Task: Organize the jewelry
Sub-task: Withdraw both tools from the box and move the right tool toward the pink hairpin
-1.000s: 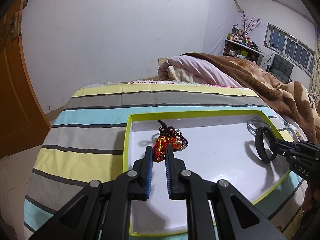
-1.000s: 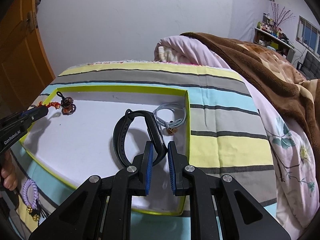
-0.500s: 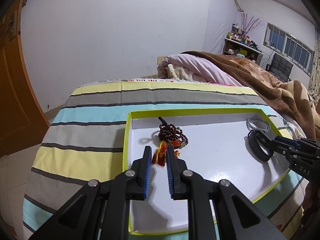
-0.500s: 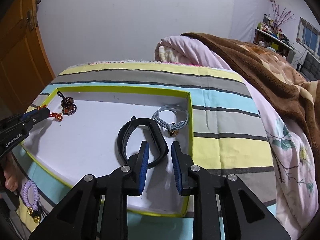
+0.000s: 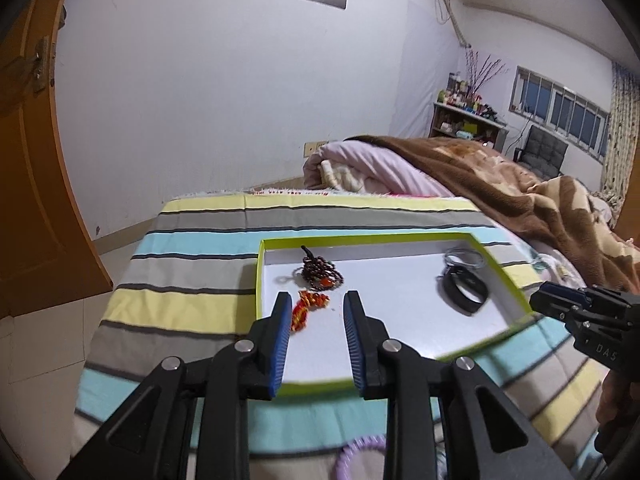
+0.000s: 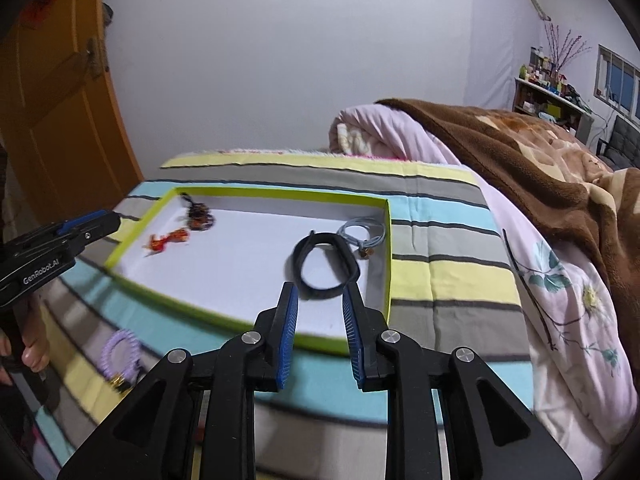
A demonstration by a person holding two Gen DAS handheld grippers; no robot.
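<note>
Striped bedding (image 5: 192,280) carries my white tray (image 5: 400,236), holding beads (image 5: 320,274) and band (image 6: 326,264); brown blanket (image 6: 520,152) beyond. Left gripper (image 5: 314,340) is opening, right gripper (image 6: 320,332) spread, both empty.

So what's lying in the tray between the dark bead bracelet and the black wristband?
Nothing: bare white tray floor separates the bead bracelet from the wristband, clearest in the right wrist view.

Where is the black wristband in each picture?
Left wrist view: the black wristband lies at the right end of the tray, beside the grey hair tie.
Right wrist view: the wristband lies just ahead of the fingers, right of centre.
Shared landmark: the red tassel.
</note>
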